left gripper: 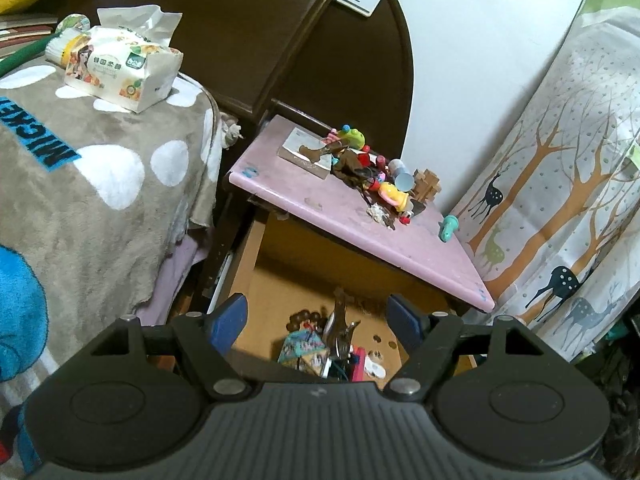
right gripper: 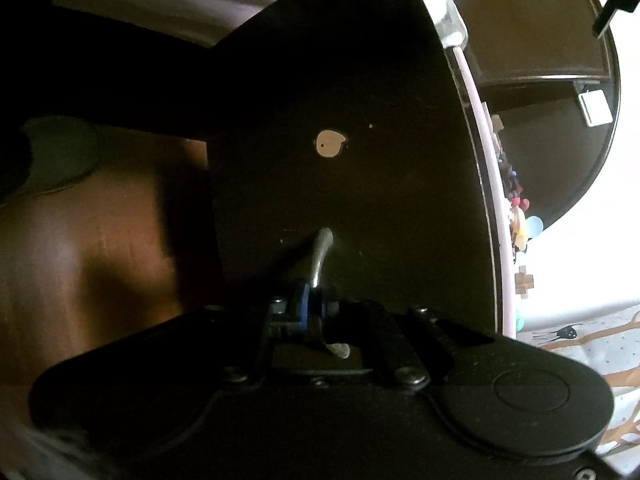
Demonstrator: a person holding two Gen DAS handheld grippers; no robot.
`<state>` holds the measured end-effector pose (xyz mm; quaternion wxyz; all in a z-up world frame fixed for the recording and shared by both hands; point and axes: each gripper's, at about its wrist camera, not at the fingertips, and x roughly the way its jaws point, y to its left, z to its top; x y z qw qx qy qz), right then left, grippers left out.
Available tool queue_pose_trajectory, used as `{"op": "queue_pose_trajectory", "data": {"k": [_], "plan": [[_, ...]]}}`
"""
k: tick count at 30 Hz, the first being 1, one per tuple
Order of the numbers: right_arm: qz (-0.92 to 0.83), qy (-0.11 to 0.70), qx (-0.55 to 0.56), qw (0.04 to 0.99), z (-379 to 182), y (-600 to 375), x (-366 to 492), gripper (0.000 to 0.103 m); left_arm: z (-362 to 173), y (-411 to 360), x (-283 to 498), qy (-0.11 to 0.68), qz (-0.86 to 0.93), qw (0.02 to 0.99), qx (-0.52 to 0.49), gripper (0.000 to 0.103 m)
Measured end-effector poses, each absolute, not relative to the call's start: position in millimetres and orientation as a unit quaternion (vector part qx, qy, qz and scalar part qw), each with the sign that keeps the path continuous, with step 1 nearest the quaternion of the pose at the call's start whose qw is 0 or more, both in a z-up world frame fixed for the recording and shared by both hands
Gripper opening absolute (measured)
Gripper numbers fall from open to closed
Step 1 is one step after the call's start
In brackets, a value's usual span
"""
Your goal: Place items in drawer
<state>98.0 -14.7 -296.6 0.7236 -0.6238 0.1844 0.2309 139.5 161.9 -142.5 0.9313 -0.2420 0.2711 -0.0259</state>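
Note:
In the left wrist view my left gripper (left gripper: 318,316) is open and empty above the open drawer (left gripper: 280,280), which has a brown bottom and holds a small pile of items (left gripper: 320,344). Behind it, the pink nightstand top (left gripper: 320,208) carries a heap of small toys (left gripper: 372,172) and a flat box (left gripper: 304,150). In the right wrist view my right gripper (right gripper: 314,308) is shut on the metal drawer handle (right gripper: 320,256), fixed to the dark drawer front (right gripper: 340,140).
A bed with a grey spotted blanket (left gripper: 100,184) and a tissue pack (left gripper: 120,68) lies to the left of the nightstand. A deer-print curtain (left gripper: 560,200) hangs at the right. A dark headboard (left gripper: 260,20) stands behind. A green toy (left gripper: 448,230) sits at the nightstand's right edge.

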Motion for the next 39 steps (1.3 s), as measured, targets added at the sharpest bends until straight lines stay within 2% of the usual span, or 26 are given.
{"op": "queue_pose_trajectory", "data": {"k": [10, 30, 39], "plan": [[0.225, 0.152, -0.642, 0.717, -315, -9, 125, 0.0, -142, 159, 146, 0.278, -0.018, 0.938, -0.204, 0.076], [0.186, 0.155, -0.648, 0.722, -334, 4, 227, 0.001, -149, 152, 157, 0.301, -0.025, 0.938, -0.171, 0.076], [0.2, 0.123, -0.653, 0.72, -340, -4, 223, 0.002, -152, 152, 161, 0.307, -0.027, 0.936, -0.173, 0.076]]}}
